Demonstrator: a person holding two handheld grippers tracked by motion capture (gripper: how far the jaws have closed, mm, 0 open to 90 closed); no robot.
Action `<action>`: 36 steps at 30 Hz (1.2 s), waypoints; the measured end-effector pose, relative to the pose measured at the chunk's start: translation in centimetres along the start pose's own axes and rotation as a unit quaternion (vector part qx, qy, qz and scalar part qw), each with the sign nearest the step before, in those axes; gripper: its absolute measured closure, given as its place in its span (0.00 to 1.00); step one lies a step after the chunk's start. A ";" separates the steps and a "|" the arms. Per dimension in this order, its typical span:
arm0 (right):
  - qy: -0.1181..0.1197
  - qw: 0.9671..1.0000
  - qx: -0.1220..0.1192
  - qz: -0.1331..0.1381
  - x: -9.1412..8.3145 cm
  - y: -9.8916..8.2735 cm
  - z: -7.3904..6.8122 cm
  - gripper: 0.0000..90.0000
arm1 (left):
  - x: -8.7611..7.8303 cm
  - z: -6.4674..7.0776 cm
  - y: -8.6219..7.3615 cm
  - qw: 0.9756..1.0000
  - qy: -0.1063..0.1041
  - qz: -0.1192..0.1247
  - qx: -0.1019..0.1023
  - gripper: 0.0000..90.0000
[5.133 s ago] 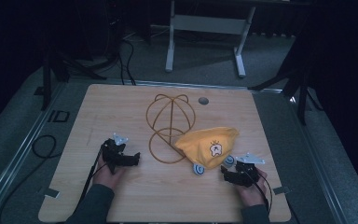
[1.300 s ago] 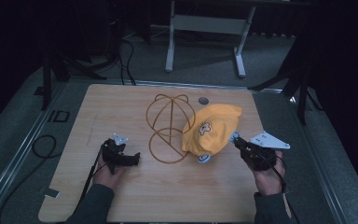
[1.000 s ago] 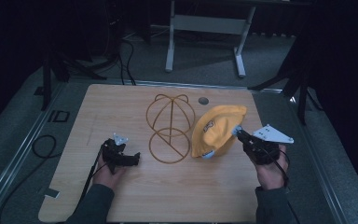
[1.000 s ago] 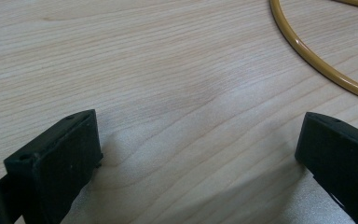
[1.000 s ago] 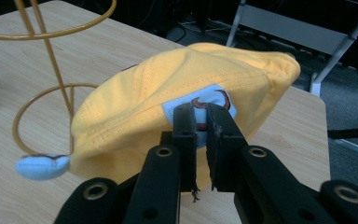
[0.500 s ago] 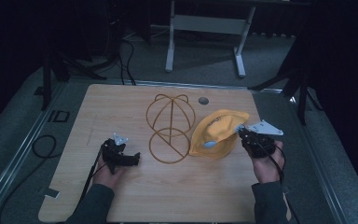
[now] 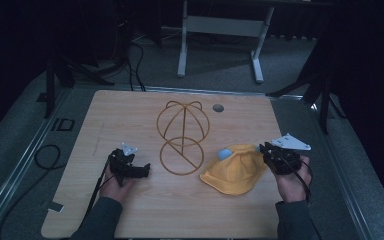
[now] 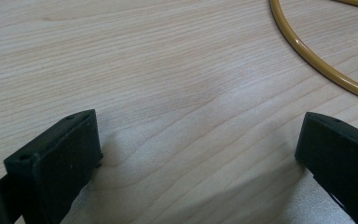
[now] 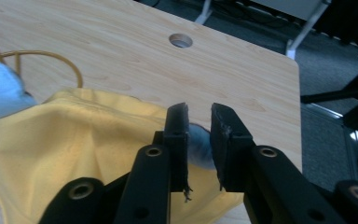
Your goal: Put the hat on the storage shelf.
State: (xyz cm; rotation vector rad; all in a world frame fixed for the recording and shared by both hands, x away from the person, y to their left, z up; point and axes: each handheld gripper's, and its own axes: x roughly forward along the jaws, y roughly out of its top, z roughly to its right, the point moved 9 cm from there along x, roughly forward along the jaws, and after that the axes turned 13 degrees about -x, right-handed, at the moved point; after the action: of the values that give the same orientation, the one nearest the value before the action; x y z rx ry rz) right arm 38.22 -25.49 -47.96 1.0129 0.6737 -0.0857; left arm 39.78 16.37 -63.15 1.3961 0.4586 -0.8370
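cap (image 7: pixel 232 172) right of wire frame (image 7: pixel 182 137), on table (image 7: pixel 130 110)

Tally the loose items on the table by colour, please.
Yellow: 1, the cap
Gold: 1, the wire stand
Total: 2

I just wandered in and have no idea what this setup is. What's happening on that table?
A person holds a hand-held gripper in each hand over a light wooden table. The right hand-held gripper is pinching a pale blue trim piece at the edge of a soft yellow fabric cap, which lies on the table beside a golden wire hat stand. The left hand-held gripper rests open on the table, holding nothing.
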 end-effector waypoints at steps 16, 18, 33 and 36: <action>0.037 0.998 -0.044 -0.001 0.3 1.3 -0.9 0.79 | 0.0 0.0 0.0 1.000 0.000 -0.001 0.000 0.00; 0.042 0.998 -0.047 0.000 0.3 1.4 -0.8 0.79 | 0.0 0.0 0.0 1.000 0.000 -0.001 0.000 0.00; 0.095 0.993 -0.061 -0.021 0.6 1.3 -0.6 0.72 | 0.0 0.0 0.0 1.000 0.000 -0.001 0.000 0.00; 0.105 0.992 -0.071 -0.021 0.6 1.6 -0.6 0.70 | 0.0 0.0 0.0 1.000 0.000 -0.001 0.000 0.00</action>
State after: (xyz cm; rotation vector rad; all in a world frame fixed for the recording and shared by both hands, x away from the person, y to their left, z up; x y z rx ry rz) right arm 39.03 -24.03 -47.32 0.8776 0.8819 0.0320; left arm 39.76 16.38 -63.14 1.3963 0.4605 -0.8390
